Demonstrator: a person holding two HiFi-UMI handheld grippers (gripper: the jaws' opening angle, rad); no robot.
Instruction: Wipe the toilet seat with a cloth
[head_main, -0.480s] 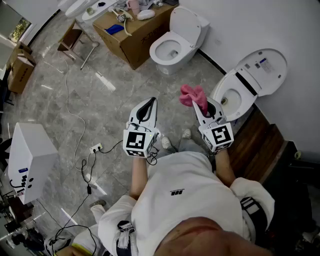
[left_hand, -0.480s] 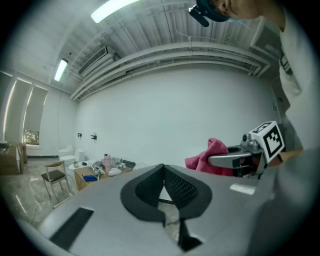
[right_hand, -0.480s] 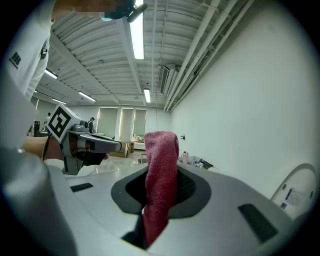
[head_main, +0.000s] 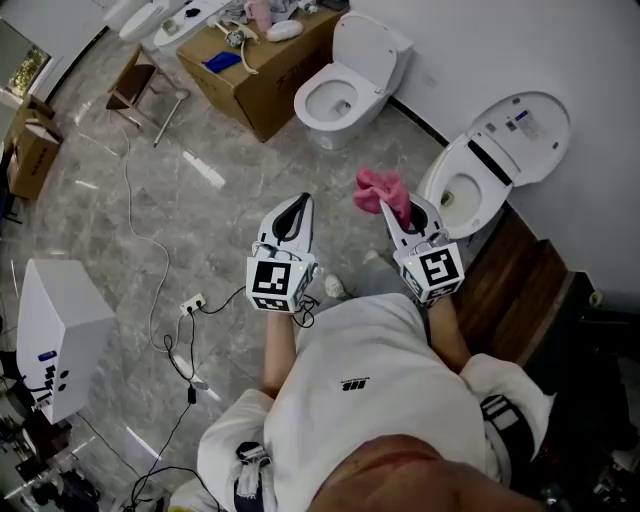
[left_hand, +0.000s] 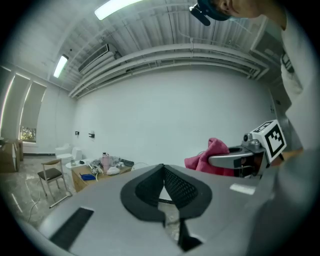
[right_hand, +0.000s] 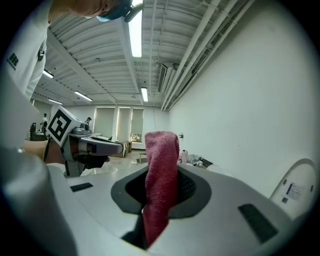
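My right gripper (head_main: 388, 207) is shut on a pink cloth (head_main: 382, 192), which sticks up between its jaws (right_hand: 161, 175) and also shows in the left gripper view (left_hand: 210, 156). It hangs just left of a white toilet (head_main: 462, 190) with its lid (head_main: 522, 138) raised against the wall. My left gripper (head_main: 298, 203) is shut with nothing in it (left_hand: 163, 170), held level beside the right one over the floor. A second white toilet (head_main: 345, 92) stands farther back.
A cardboard box (head_main: 258, 72) with small items on top sits behind the far toilet. A chair (head_main: 132, 85) stands at the back left. A white machine (head_main: 58, 335) and cables (head_main: 175, 330) lie on the marble floor at left. A dark wooden step (head_main: 520, 290) is by the near toilet.
The view has shifted slightly; both grippers hold nearly the same pose, with the right one and its cloth a touch higher and nearer the toilet.
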